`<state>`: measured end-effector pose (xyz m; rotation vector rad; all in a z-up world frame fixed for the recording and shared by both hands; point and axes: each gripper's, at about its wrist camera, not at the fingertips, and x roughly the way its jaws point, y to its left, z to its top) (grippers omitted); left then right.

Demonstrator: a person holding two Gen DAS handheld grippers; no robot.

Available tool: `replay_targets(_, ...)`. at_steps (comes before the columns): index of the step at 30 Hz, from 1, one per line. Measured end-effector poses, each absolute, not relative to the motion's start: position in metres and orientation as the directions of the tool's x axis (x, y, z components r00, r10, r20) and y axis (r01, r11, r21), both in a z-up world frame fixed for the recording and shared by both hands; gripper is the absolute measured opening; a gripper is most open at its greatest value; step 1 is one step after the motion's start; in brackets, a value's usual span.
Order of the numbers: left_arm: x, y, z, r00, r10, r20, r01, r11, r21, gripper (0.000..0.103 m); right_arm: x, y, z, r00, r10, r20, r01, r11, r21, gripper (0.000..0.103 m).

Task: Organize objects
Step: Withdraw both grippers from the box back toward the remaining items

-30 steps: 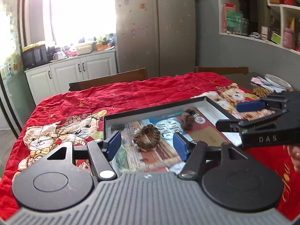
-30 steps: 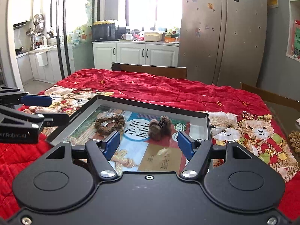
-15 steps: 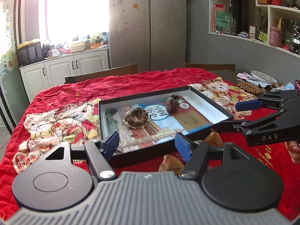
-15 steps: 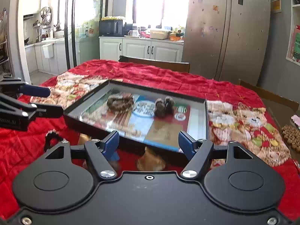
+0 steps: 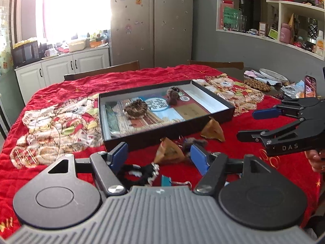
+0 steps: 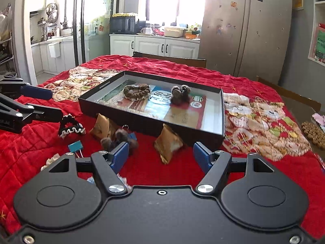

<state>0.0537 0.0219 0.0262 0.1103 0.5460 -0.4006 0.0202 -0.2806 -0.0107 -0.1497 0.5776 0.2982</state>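
Pulled back from the black tray (image 6: 113, 111), both claws wide and empty.

Now framing loose items just in front of the tray: gold pouch (image 6: 169, 145) before right gripper (image 6: 161, 155), black-and-white scrunchie (image 5: 142, 171) by left gripper (image 5: 158, 158); next pick pending.

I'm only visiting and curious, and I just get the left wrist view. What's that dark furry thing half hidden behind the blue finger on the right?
Observer: The right wrist view shows it whole. It is a furry keychain of two pompoms with a metal ring, lying on the red cloth beside a brown pyramid sachet.
Visitor: And the black-and-white thing by the other finger?
Observer: A scrunchie, a closed loop, lying apart from the keychain.
Visitor: Is anything hidden under my camera?
Observer: Yes, what looks like white lace, next to the blue binder clip.
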Motion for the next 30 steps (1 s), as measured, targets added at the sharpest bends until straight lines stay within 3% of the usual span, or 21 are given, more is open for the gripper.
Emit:
replay_targets(22,0.032,0.024,-0.006,0.707,-0.392,-0.589,0.437,0.897,-0.073,0.08,-0.006,-0.279,-0.039,0.795,0.247,-0.554,-0.318,0.947,-0.034,0.068)
replay_targets(30,0.026,0.021,-0.02,0.678,-0.41,-0.61,0.458,0.885,-0.086,0.08,-0.003,-0.27,-0.052,0.761,0.285,-0.583,-0.357,0.934,-0.01,0.055)
